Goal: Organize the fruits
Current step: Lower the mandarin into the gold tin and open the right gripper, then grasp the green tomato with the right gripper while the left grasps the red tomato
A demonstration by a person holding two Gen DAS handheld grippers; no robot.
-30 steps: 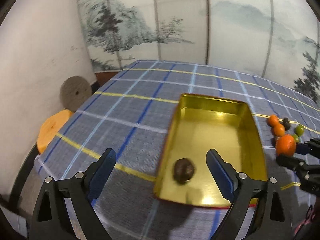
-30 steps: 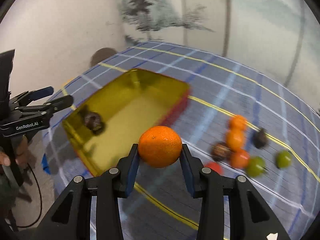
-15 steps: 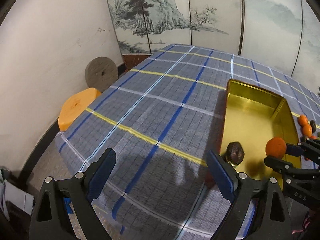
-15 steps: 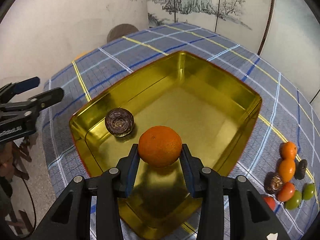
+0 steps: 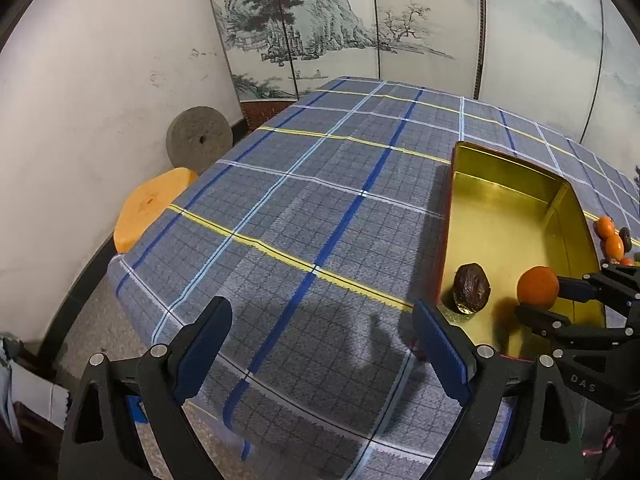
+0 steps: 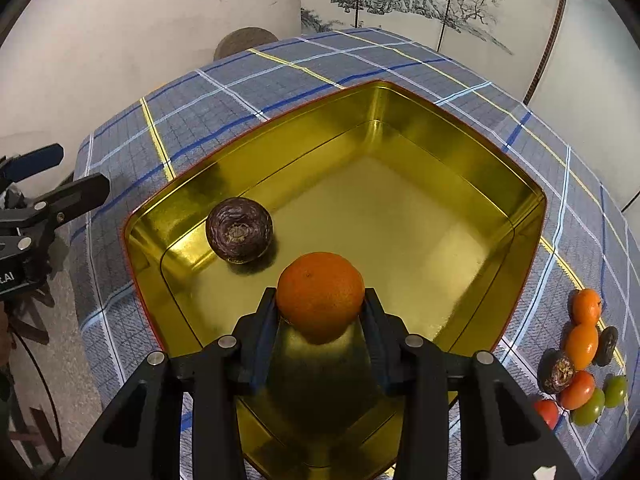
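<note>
Left wrist view: left gripper (image 5: 322, 344) wide open, empty, above plaid tablecloth (image 5: 320, 200) beside gold tin (image 5: 452, 216). One dark passion fruit (image 5: 472, 288) in tin.

Right wrist view: right gripper (image 6: 320, 312), jaws just eased slightly, cradles orange (image 6: 320, 294) low over tin floor, release imminent. Cluster of small fruits (image 6: 580, 356) on cloth awaits sorting; task early.

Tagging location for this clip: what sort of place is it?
Probably a home or tea-room corner: a plaid-clothed table, a painted landscape folding screen behind it, and a stone wheel leaning against the wall.
</note>
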